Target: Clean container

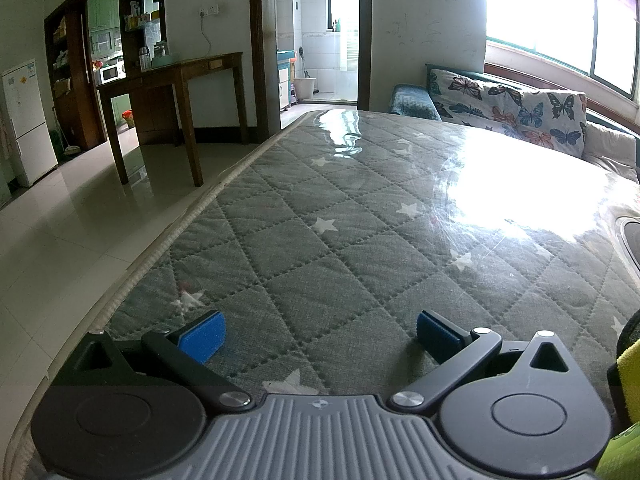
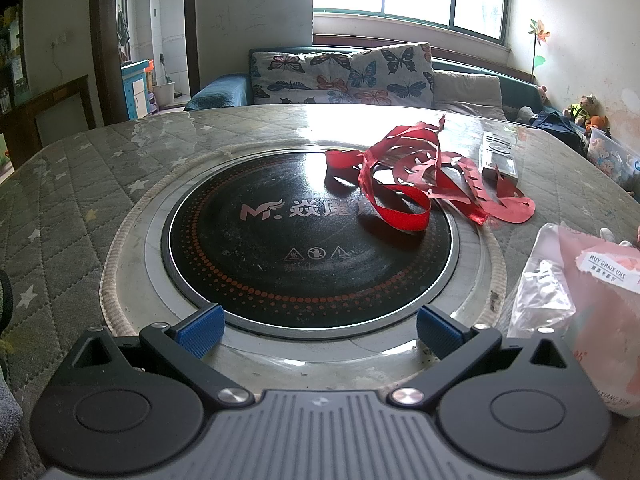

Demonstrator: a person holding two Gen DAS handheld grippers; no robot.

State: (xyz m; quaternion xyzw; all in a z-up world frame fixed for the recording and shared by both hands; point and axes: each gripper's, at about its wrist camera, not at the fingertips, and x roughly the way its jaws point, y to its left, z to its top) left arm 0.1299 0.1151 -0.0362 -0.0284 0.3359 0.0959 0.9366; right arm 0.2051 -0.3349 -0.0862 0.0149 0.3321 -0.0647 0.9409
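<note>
Right wrist view puts the hob (image 2: 308,236) straight ahead of your right gripper (image 2: 319,334), a round black glass plate sunk in a metal ring in the table (image 2: 80,184). No container shows in either view, so I cannot tell you where it is or which way it points. Being round, the hob has no long axis; its printed logo and warning signs read upright toward you.

A tangle of red ribbon (image 2: 416,184) lies across the hob's far right edge, one loop resting on the glass and the rest trailing onto the quilted cover. Just beyond the ribbon, to the hob's right, a remote (image 2: 498,156) lies with its long side running away from you. A clear bag (image 2: 560,280) with pink contents sits near the hob's right rim, beside your right gripper. Behind the hob, past the table's far edge, stands a sofa (image 2: 360,76) with a butterfly throw.

Your right gripper is spread wide and holds nothing, its blue pads (image 2: 200,332) just over the hob's near rim.

Left wrist view shows your left gripper (image 1: 320,338) likewise wide apart and empty, over bare quilted cover well left of the hob (image 1: 632,236), whose rim just shows at the frame's right edge. Something yellow (image 1: 629,354) shows at the same edge; I cannot tell what.
</note>
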